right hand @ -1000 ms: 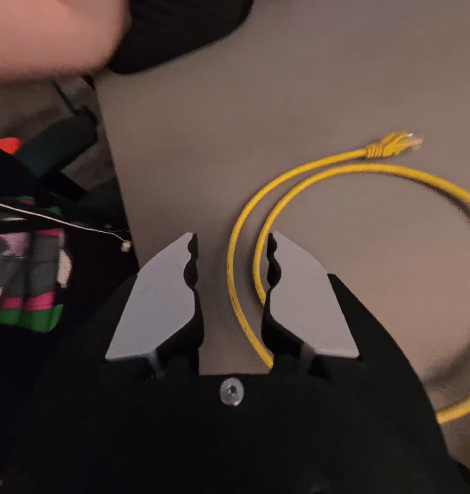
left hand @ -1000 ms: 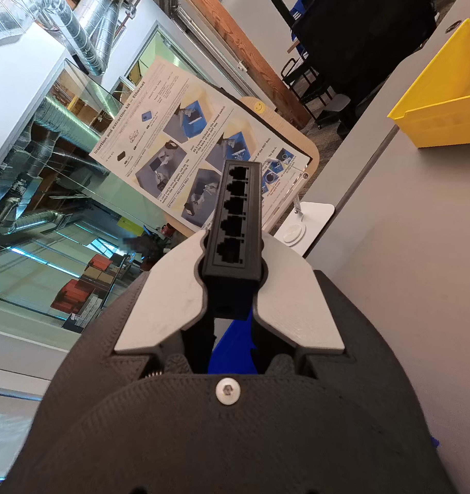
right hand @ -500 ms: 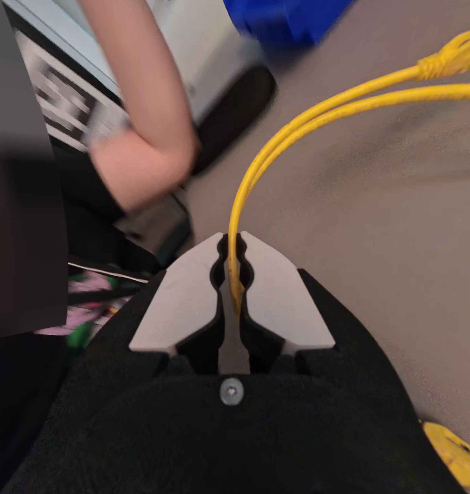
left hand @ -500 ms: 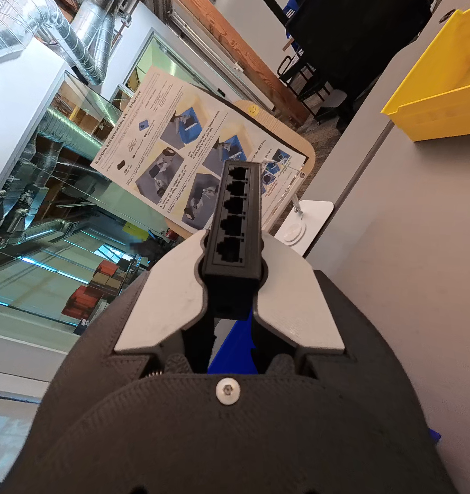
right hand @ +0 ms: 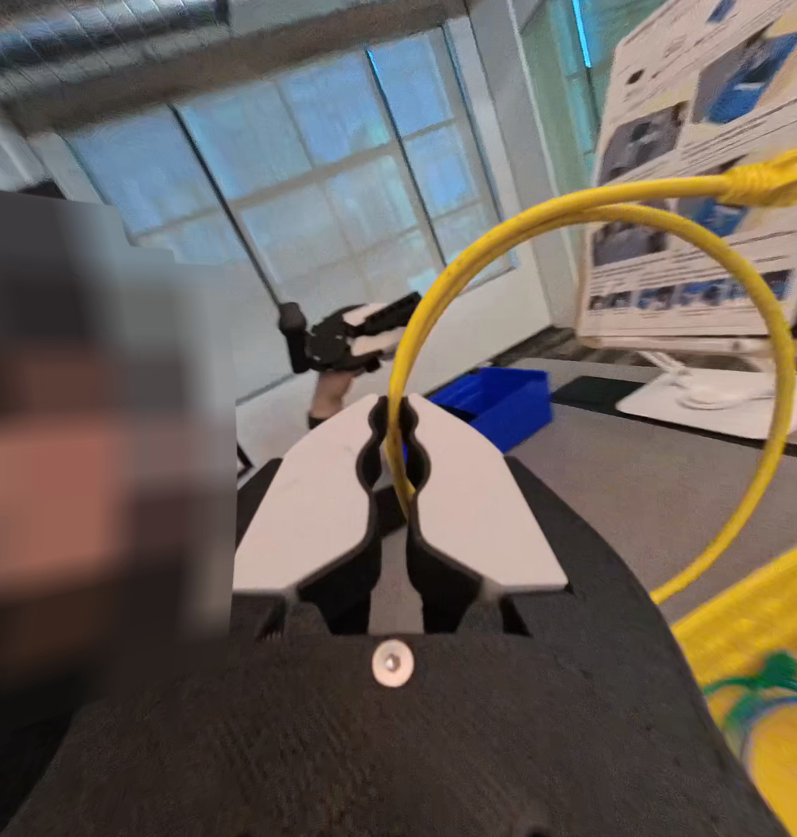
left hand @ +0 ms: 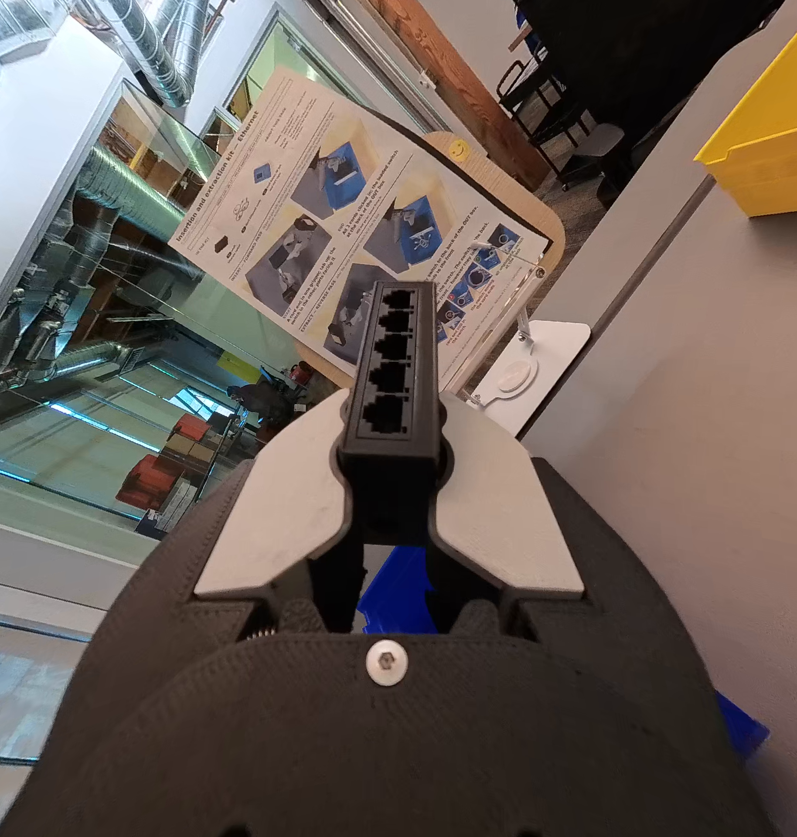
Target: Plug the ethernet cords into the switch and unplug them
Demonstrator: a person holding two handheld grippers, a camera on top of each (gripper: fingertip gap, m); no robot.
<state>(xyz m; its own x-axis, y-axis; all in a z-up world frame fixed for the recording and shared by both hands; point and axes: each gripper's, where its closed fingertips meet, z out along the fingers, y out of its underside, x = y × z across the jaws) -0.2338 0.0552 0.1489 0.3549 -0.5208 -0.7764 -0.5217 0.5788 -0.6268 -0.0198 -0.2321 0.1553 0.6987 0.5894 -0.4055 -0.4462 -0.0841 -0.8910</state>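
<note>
Fingers of left gripper [left hand: 391, 435] clamp boxy black switch [left hand: 394, 362]; right gripper [right hand: 393, 410] pinches looped yellow cord [right hand: 614, 217]

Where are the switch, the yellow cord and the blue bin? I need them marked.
switch [left hand: 394, 362], left wrist view, on its port face.
yellow cord [right hand: 686, 253], right wrist view, on the raised loop.
blue bin [right hand: 501, 403], right wrist view, on its side wall.

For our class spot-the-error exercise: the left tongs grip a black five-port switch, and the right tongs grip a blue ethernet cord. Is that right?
Not quite. The cord in the right tongs is yellow, as the right wrist view shows. The left tongs do grip the black five-port switch.
</note>
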